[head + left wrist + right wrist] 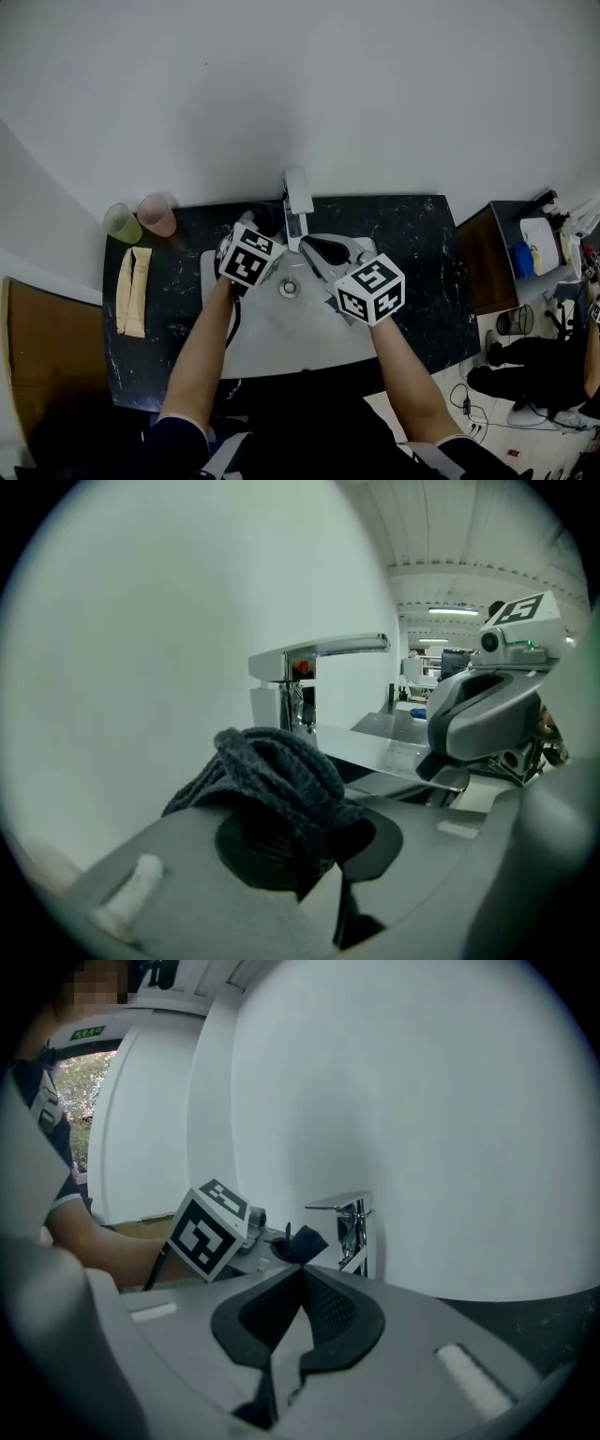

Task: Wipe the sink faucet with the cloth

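Note:
A chrome faucet [298, 202] stands at the back of the white sink [281, 337]. My left gripper [257, 228] is just left of the faucet, shut on a bunched dark grey cloth [281, 775]. In the left gripper view the cloth fills the jaws of the left gripper [302, 847], and the faucet [298, 682] stands close beyond it without touching. My right gripper [316, 249] hovers over the basin to the right of the faucet. The right gripper [302, 1283] is shut with nothing in it, and it faces the faucet [352, 1221] and the cloth [300, 1241].
A black stone countertop [422, 272] surrounds the sink. At its left end stand a green cup [123, 223] and a pink cup [157, 215], with a folded beige towel [132, 291] in front of them. The drain [289, 288] is mid-basin. The white wall rises close behind the faucet.

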